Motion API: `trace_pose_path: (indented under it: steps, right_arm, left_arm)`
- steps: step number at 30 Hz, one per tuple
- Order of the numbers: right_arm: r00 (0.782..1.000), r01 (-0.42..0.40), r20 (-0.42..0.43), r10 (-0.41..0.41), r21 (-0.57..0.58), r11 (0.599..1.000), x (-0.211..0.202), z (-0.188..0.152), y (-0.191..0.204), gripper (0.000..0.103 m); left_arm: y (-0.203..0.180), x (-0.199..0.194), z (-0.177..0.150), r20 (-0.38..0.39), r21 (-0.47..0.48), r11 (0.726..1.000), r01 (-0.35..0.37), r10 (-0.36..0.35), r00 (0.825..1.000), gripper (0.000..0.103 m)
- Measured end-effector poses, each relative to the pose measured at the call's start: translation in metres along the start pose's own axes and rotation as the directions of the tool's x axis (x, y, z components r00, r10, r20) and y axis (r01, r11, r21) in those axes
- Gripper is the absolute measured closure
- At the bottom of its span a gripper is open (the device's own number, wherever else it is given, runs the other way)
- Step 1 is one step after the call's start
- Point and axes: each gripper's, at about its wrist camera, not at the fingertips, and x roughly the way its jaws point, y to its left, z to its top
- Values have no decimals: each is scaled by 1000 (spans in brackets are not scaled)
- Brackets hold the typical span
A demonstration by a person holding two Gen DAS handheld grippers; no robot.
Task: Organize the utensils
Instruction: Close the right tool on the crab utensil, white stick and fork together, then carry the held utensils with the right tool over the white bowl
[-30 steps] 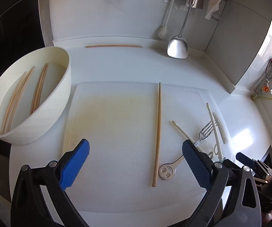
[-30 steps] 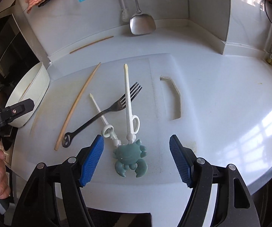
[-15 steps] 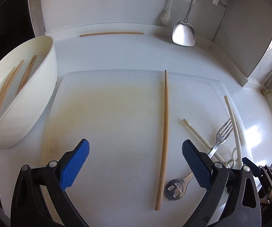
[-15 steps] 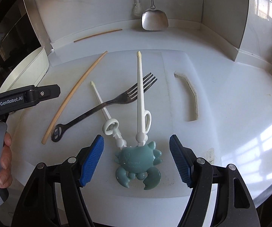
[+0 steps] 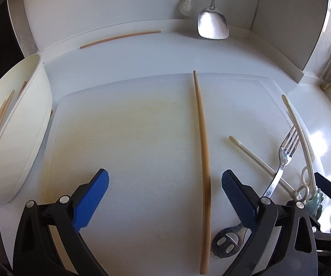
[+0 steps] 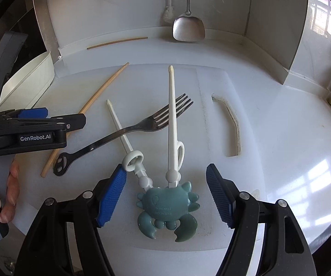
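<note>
A wooden chopstick [image 5: 203, 161] lies on the white cutting board [image 5: 131, 138], between the open jaws of my left gripper [image 5: 165, 197], nearer the right finger. A metal fork [image 5: 282, 161] lies to its right; it also shows in the right wrist view [image 6: 128, 131]. White training chopsticks with a teal crab hinge [image 6: 167, 207] lie between the open jaws of my right gripper [image 6: 165, 195]. A white bowl [image 5: 16, 142] at the left holds several wooden chopsticks. Another wooden chopstick [image 5: 119, 38] lies by the back wall.
A metal spatula [image 5: 212, 23] and a brush hang on the back wall. The board has a handle slot [image 6: 229, 126] at its right. The left gripper [image 6: 32, 131] shows in the right wrist view, held by a hand. Counter corner walls rise at the right.
Both grippers have moved forward and lower toward the board. The wooden chopstick now lies between the left jaws; the crab chopsticks sit closer between the right jaws. Nothing was grasped.
</note>
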Motion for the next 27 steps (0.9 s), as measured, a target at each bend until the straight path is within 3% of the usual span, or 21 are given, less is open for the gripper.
trace_pose_path:
  steps: [7, 9, 11, 15, 16, 17, 21, 27]
  right_arm:
    - [1000, -12, 20, 13, -22, 1000, 3, 1, 4, 35]
    - [1000, -18, 25, 19, -33, 999, 2, 2, 6, 42]
    - [999, -19, 26, 21, -48, 999, 2, 3, 10, 51]
    - [1000, -11, 23, 12, -67, 998, 1, 5, 14, 60]
    - [1000, -4, 24, 6, -73, 997, 0, 6, 15, 65]
    - [1000, 2, 28, 0, -78, 997, -1, 8, 16, 73]
    - [999, 11, 33, -8, -72, 997, -5, 13, 15, 80]
    - [997, 23, 69, -17, -78, 997, -18, 21, 15, 80]
  left_arm:
    - [-5, 3, 3, 12, 4, 1000, -2, 2, 1000, 7]
    - [-9, 2, 5, 11, 16, 1000, 4, -5, 1000, 13]
    - [-14, -2, 6, 13, 43, 999, 21, -21, 1000, 31]
    - [-22, -7, 8, 5, 89, 994, 62, -63, 998, 64]
    - [-22, -8, 9, 0, 93, 993, 68, -68, 998, 84]
    - [-21, -8, 10, -10, 87, 993, 84, -83, 996, 95]
    - [-18, -9, 10, -19, 66, 994, 92, -91, 996, 96]
    - [-14, -23, 14, 8, 42, 992, 116, -117, 993, 96]
